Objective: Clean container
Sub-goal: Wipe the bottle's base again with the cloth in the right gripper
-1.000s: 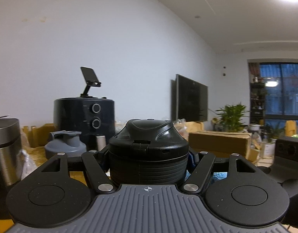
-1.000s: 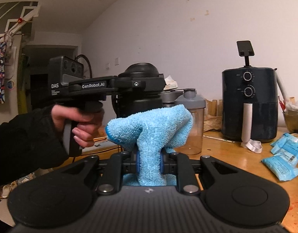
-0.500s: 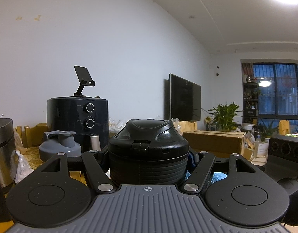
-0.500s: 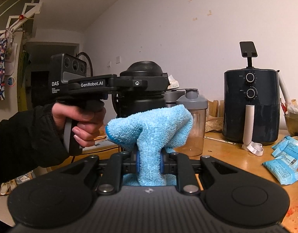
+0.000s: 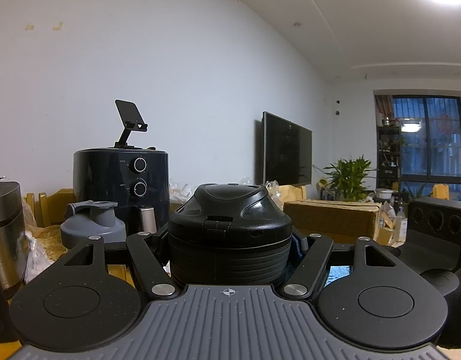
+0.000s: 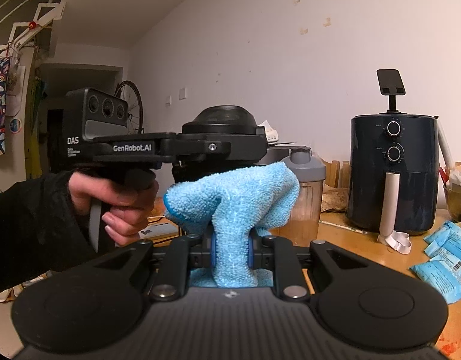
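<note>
The black container (image 5: pixel 228 237), a ribbed bottle with a domed flip lid, sits upright right between the left gripper (image 5: pixel 230 240) fingers, which are clamped on its sides, so it's held up off the wooden table (image 6: pixel 350 234). In the right wrist view you see that same gripper from the side, a hand (image 6: pixel 116 198) in a dark sleeve on its handle. The right gripper (image 6: pixel 232 249) has its fingers pinched together on one blue microfiber cloth (image 6: pixel 233 201), which puffs up just in front of the container; can't tell if they touch. Behind the container on the table: one dark air fryer (image 6: pixel 392 174) with two knobs and a phone stand (image 6: pixel 391 85) on top, one grey-lidded shaker bottle (image 6: pixel 305 186), three blue packets (image 6: pixel 443 249). Plain white wall behind the fryer, with a wall TV (image 5: pixel 286 150), a potted plant (image 5: pixel 349 177) and a dark window further along.
</note>
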### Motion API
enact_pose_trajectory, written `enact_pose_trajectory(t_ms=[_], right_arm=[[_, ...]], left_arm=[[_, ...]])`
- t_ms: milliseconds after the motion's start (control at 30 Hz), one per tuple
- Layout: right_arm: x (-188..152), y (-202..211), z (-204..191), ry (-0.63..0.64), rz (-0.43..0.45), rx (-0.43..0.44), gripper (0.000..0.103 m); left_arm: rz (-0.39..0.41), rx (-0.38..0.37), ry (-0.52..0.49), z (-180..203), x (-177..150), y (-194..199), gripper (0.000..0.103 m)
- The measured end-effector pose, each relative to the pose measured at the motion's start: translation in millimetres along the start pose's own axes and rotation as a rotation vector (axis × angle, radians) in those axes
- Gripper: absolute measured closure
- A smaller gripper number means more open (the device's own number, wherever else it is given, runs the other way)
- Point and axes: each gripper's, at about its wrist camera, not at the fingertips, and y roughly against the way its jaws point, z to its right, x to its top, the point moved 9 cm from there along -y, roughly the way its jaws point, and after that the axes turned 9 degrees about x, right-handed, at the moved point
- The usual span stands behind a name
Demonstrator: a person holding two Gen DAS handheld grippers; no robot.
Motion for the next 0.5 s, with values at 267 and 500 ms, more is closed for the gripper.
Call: enact_pose_trajectory(t_ms=[267,500], right_arm=[[2.8,-4.1,0.3,0.02,-0.02,-0.002,0.087],[0.7,-7.1,-1.4,0.036,-0.047,0.019,0.091]], left_arm=[[-0.007,0.004,0.001,0.9,1.6,-1.4,0.035],[-0.012,0.002,-0.002,5.0,5.7,-7.5,0.035]])
